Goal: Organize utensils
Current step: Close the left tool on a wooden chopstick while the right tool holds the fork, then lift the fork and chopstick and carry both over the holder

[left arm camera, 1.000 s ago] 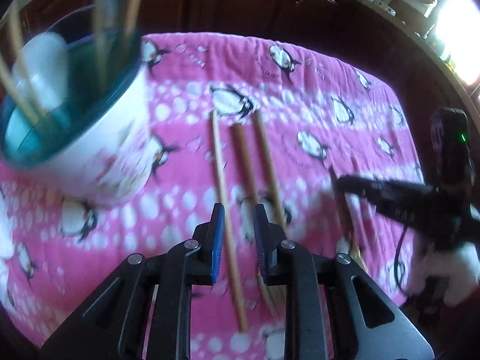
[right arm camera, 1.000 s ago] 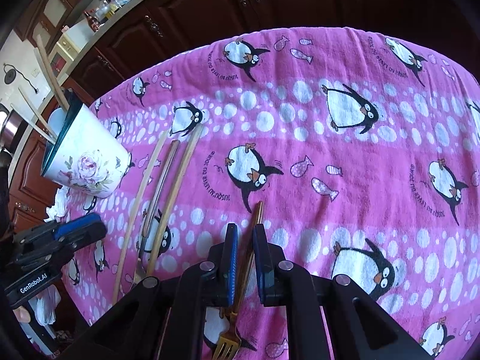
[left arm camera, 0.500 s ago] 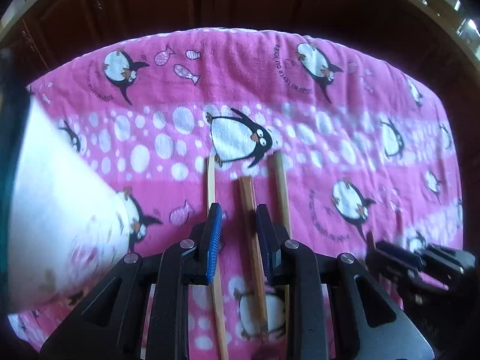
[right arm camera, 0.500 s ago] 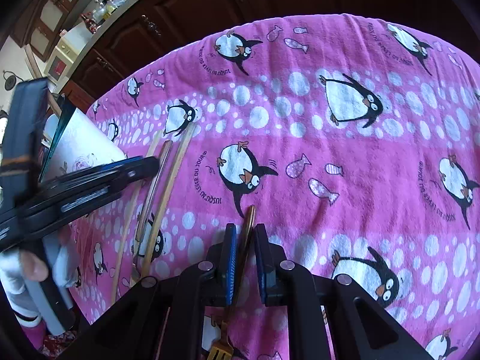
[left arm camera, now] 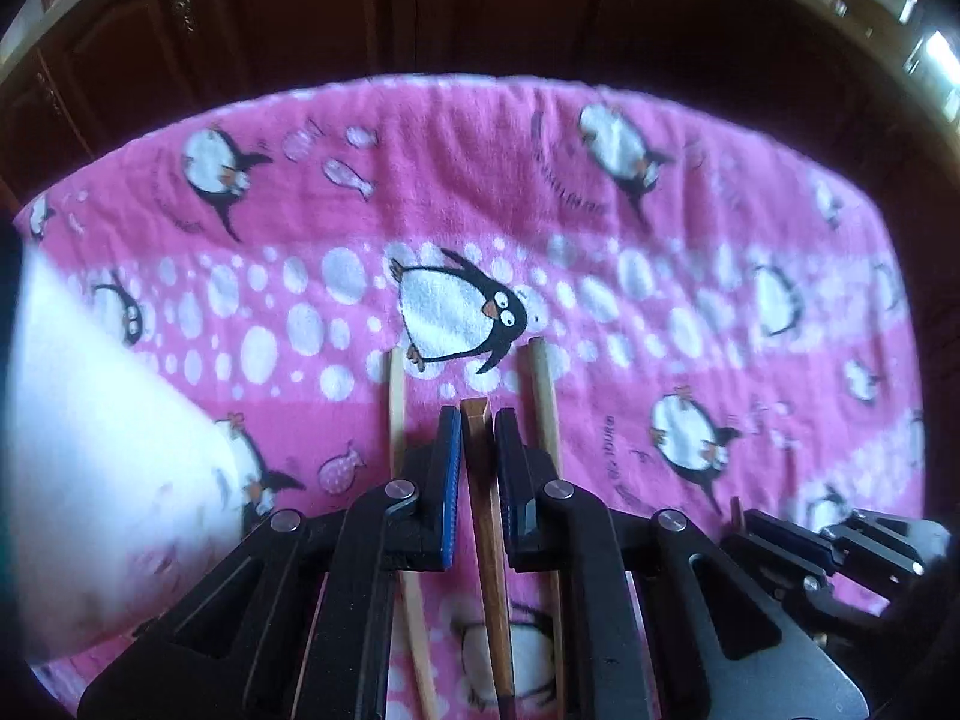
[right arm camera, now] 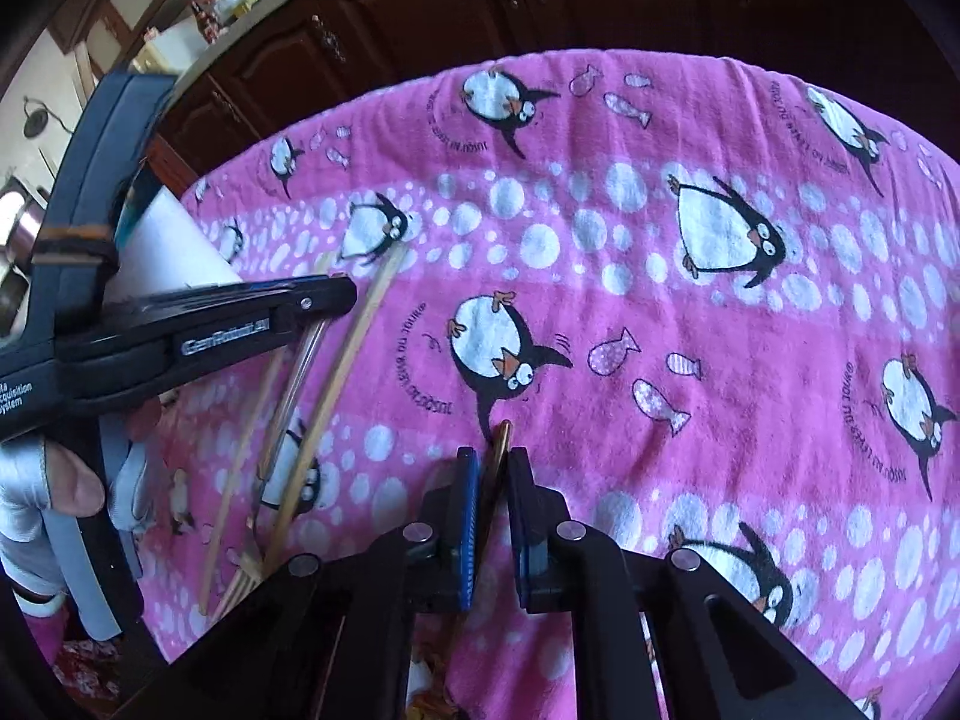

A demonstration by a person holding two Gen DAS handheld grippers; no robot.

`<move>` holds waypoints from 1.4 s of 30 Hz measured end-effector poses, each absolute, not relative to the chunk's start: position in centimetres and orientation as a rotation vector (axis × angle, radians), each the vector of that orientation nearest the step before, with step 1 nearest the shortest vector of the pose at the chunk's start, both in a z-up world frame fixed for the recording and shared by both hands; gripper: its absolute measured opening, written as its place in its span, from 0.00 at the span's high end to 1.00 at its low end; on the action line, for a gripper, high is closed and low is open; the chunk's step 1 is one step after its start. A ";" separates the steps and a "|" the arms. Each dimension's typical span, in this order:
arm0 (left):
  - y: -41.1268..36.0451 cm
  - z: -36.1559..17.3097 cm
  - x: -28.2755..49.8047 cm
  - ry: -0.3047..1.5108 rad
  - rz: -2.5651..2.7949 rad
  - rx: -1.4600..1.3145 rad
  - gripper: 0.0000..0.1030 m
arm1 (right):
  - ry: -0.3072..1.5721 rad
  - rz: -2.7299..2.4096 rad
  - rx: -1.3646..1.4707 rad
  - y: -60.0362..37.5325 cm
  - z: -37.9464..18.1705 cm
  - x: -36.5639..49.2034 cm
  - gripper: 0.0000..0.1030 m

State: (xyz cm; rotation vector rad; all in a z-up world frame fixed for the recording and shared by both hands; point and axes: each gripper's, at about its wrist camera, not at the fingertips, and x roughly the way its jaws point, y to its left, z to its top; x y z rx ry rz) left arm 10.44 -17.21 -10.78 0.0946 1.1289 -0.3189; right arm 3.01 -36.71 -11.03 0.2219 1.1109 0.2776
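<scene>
both jaws straddle handles; utensil heads hidden beneath grippers.

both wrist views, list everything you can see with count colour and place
towel: one, pink with penguins, covering the table
wooden utensils: three, two pale, middle one darker brown, side by side on the towel
gold fork: one, handle between the right jaws
mug: one, white, left side of the towel
cabinets: dark brown, behind the table
left gripper: black, jaws either side of the brown utensil
right gripper: black, jaws around the fork handle
</scene>
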 end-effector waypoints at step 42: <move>-2.5 14.3 -3.3 0.659 -0.537 -0.138 0.91 | 0.729 0.441 0.079 -30.8 7.8 -4.1 0.94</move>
